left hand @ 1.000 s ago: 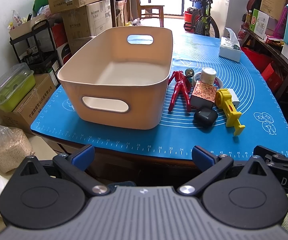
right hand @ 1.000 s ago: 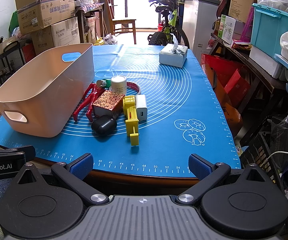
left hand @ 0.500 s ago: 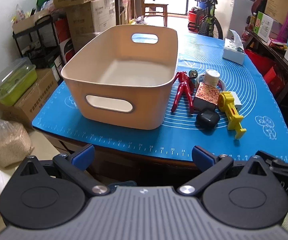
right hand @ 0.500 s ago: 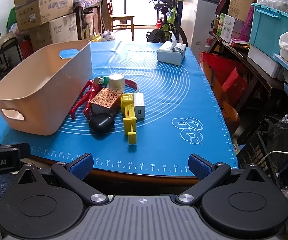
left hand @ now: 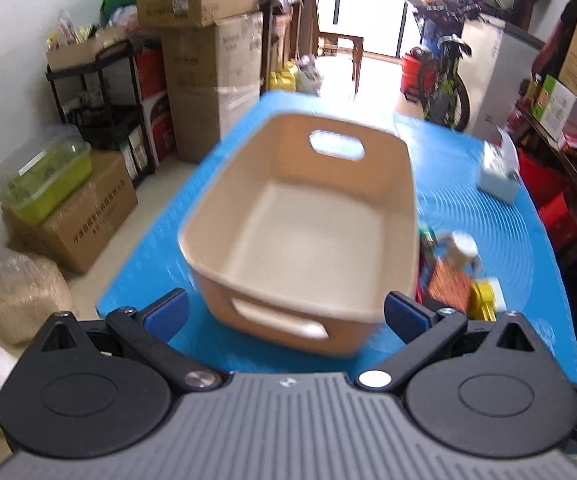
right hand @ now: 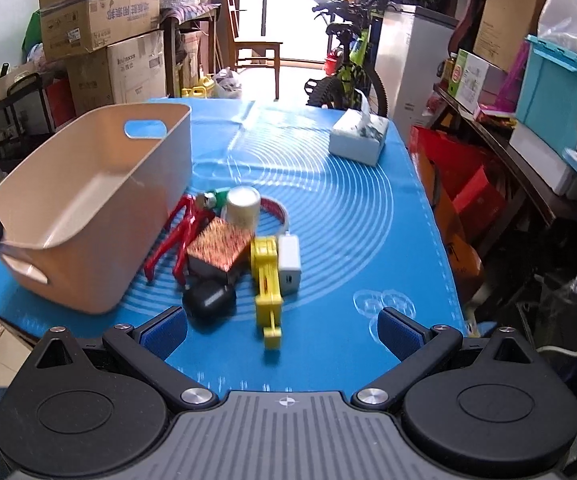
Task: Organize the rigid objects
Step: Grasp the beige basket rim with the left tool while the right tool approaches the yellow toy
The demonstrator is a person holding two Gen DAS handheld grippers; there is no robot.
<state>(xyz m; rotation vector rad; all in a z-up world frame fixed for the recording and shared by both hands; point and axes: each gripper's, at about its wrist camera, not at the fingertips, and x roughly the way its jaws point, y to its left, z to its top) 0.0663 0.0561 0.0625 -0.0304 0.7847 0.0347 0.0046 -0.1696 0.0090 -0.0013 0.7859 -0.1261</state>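
Observation:
An empty beige bin (left hand: 300,240) (right hand: 88,208) stands on the blue mat (right hand: 348,216). Right of it lies a cluster: a red tool (right hand: 176,236), a patterned orange box (right hand: 220,248), a black case (right hand: 208,300), a yellow toy (right hand: 266,280), a white charger (right hand: 289,264), a white jar (right hand: 243,205) and a red ring (right hand: 278,210). My left gripper (left hand: 286,314) is open, raised in front of the bin's near wall. My right gripper (right hand: 282,330) is open above the mat's near edge, just short of the yellow toy and black case.
A tissue box (right hand: 358,136) sits at the mat's far right. Cardboard boxes (left hand: 208,60) and a black rack (left hand: 100,92) line the left side. A bicycle (right hand: 348,68) and chair (right hand: 254,56) stand beyond the table. Shelves with bins (right hand: 560,92) run along the right.
Both grippers have risen and moved forward over the table edge. The left one now looks down into the bin; the right one is closer to the cluster. Both remain open.

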